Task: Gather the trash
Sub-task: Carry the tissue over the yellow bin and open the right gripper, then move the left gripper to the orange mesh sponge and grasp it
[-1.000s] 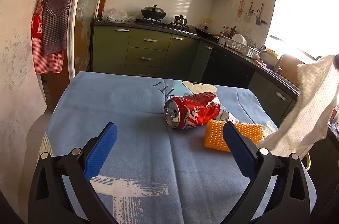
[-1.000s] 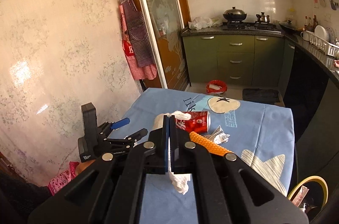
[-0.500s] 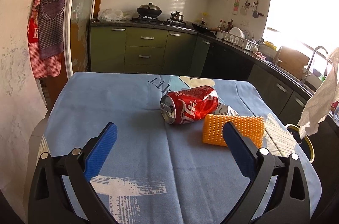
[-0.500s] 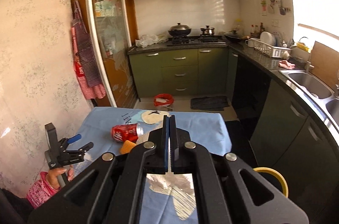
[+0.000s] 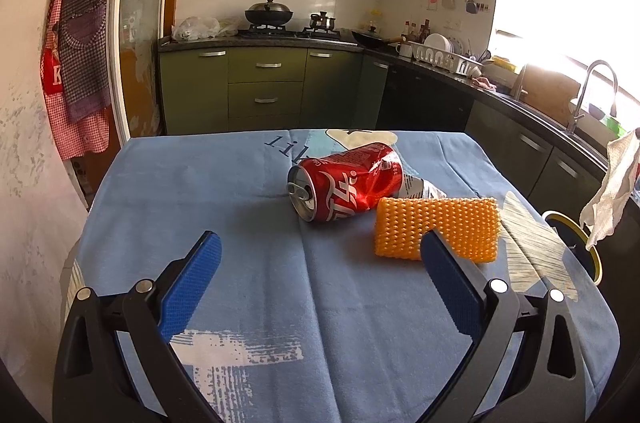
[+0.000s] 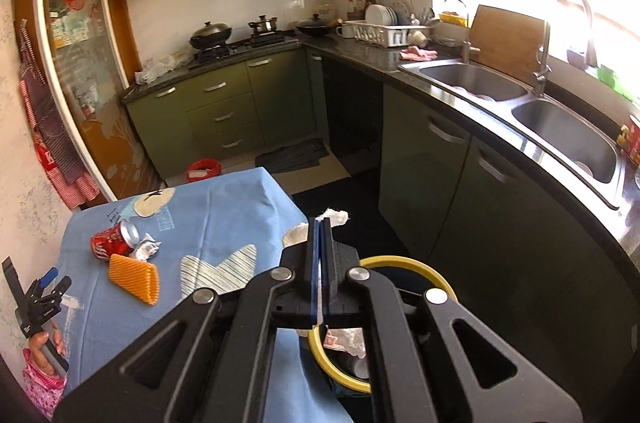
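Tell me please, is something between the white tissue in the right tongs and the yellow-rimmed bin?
Nothing visible. The right tongs hold the tissue over the open bin beside the table.

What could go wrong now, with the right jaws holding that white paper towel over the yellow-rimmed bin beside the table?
1. The crumpled white paper towel hangs near the rim of the yellow-rimmed bin; if let go here, it might drape over the edge or land on the floor.
2. The thin sheet is pinched flat in the shut right gripper and may cling to the pads.
3. The crushed red soda can lies on its side and could roll when grasped.
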Demonstrator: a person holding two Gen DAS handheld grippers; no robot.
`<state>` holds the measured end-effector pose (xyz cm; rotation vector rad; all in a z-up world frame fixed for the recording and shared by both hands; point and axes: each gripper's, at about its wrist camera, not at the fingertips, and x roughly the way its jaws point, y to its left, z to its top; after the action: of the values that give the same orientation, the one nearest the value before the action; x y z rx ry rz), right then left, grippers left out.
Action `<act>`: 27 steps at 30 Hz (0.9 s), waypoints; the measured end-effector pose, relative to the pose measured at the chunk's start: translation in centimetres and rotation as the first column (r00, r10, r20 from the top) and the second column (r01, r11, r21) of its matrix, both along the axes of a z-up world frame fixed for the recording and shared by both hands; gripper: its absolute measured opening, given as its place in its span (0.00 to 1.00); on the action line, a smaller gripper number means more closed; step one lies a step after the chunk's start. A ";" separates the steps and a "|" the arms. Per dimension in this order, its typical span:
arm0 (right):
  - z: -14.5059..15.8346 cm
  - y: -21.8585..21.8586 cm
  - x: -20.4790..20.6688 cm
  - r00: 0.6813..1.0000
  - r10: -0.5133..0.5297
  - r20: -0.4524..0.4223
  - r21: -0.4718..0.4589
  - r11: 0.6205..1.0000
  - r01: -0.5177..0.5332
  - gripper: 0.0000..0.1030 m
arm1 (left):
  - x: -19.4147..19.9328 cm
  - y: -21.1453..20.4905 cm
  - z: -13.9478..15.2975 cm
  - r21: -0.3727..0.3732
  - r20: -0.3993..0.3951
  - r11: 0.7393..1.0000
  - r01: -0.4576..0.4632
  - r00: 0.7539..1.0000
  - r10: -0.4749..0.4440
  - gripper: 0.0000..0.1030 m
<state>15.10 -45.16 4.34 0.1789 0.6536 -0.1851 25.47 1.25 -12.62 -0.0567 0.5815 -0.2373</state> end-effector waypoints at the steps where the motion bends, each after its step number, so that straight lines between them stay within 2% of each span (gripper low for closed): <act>1: -0.5 -0.7 -0.1 1.000 -0.019 -0.009 0.000 1.000 0.019 0.01 | 0.0 -0.1 0.0 0.003 -0.002 1.000 0.003 1.000 -0.003 0.95; 7: -4.4 -4.9 -0.1 0.988 -0.120 -0.100 0.015 0.992 0.122 0.02 | 0.1 -0.6 -0.4 0.028 -0.012 0.999 0.016 1.000 -0.016 0.95; 8: -5.0 -5.5 -0.1 0.983 -0.145 -0.110 0.015 0.989 0.147 0.12 | 0.1 -0.7 -0.5 0.030 -0.012 0.999 0.019 1.000 -0.019 0.95; 9: -5.5 -5.8 -0.1 0.980 -0.161 -0.118 0.019 0.986 0.164 0.26 | 0.1 -0.8 -0.5 0.032 -0.010 0.999 0.021 1.000 -0.021 0.95; 10: -6.0 -6.1 -0.3 0.978 -0.171 -0.118 0.038 0.984 0.177 0.30 | 0.1 -0.9 -0.4 0.034 -0.008 0.999 0.024 1.000 -0.024 0.95; 14: -7.4 -5.0 -1.4 0.985 -0.135 -0.106 0.078 0.986 0.144 0.31 | 0.0 -1.4 -0.4 0.037 -0.005 0.998 0.050 0.999 -0.050 0.95; 16: -8.3 -4.0 -1.8 0.989 -0.101 -0.111 0.097 0.989 0.112 0.31 | -0.2 -2.0 -0.3 0.029 -0.003 0.995 0.094 0.996 -0.094 0.95; 21: -10.5 -0.8 -1.8 0.992 0.006 -0.127 0.146 0.989 0.013 0.34 | -1.3 -4.8 0.5 0.114 0.012 0.976 0.188 0.982 -0.190 0.95; 24: -11.9 0.7 -1.6 0.988 0.068 -0.141 0.177 0.983 -0.042 0.34 | -2.1 -6.8 1.6 0.179 0.000 0.936 0.304 0.951 -0.309 0.95; 27: -12.7 1.8 -1.2 0.983 0.107 -0.152 0.184 0.980 -0.078 0.38 | -2.7 -9.1 2.6 0.272 -0.026 0.846 0.458 0.883 -0.470 0.95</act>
<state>13.88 -43.32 -8.34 0.3069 0.8392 -0.0511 22.78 -7.82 -9.99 0.3612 0.5759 -0.6288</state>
